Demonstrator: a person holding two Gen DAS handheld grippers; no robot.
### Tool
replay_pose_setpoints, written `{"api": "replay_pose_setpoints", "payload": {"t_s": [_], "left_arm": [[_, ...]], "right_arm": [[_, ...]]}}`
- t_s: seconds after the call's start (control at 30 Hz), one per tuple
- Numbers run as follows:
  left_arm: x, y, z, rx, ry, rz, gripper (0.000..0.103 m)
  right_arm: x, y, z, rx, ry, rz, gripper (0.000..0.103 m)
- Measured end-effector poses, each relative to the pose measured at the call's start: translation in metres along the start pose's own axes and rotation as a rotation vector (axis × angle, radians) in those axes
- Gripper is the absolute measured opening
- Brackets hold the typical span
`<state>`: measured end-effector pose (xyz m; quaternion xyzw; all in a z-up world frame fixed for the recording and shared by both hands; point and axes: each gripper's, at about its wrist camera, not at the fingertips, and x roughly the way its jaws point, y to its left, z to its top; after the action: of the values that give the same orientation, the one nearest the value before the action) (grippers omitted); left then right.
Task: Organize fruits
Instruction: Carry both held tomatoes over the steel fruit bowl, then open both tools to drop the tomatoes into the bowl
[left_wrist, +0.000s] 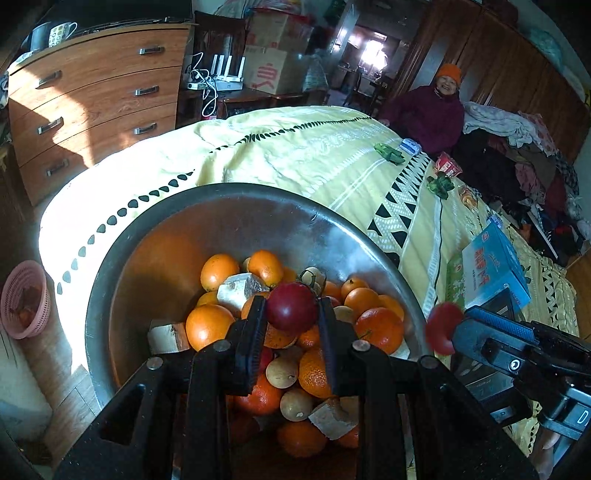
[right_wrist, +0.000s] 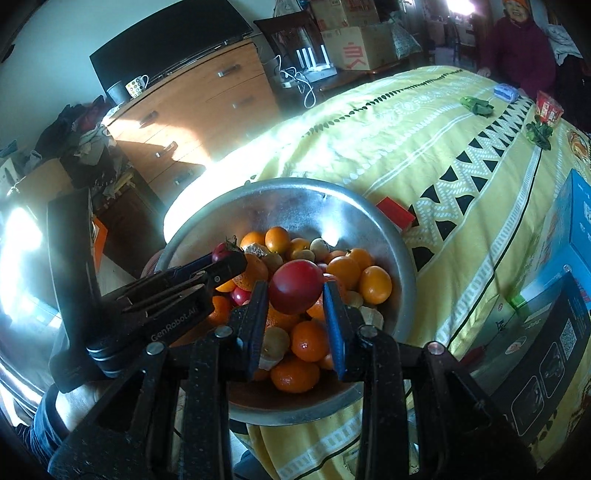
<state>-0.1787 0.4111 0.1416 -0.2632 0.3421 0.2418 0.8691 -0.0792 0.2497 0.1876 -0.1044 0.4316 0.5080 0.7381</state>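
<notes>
Two grippers over the metal bowl (left_wrist: 332, 236), each carrying fruit! The left gripper (left_wrist: 291, 314) is clamped tight on a dark red fruit (left_wrist: 291, 310), held just above the heap of oranges (left_wrist: 210, 325) and small brown fruits (left_wrist: 295, 404) in the bowl. The right gripper (right_wrist: 295, 295) pinches a second red fruit (right_wrist: 297, 286) between its fingers, also hanging above the pile. The bowl sits at the near edge of the bed, on a yellow patterned bedspread (right_wrist: 424, 147). A blue box (left_wrist: 495, 266) lies to the right, and a person in a dark red jacket (left_wrist: 428, 114) sits at the far end.
</notes>
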Motion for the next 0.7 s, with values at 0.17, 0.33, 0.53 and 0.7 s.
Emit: {"api": "replay_pose_setpoints", "payload": {"t_s": [0.17,0.33,0.53,0.7], "left_arm": [[-0.001,0.005,0.0,-0.024,-0.004,0.026,0.064],[-0.008,0.006,0.0,-0.033,-0.032,0.067,0.074],[-0.029,-0.006,0.003,-0.029,-0.074,0.059,0.074],[-0.073,-0.06,0.002,0.093,-0.204,-0.01,0.074]], "right_arm": [[0.001,0.001,0.0,0.005,0.005,-0.022,0.052],[-0.015,-0.003,-0.002,0.031,-0.037,-0.028,0.074],[-0.062,-0.001,-0.01,-0.009,-0.148,-0.052,0.075],[-0.137,-0.017,-0.044,-0.019,-0.35,-0.144,0.075]]}}
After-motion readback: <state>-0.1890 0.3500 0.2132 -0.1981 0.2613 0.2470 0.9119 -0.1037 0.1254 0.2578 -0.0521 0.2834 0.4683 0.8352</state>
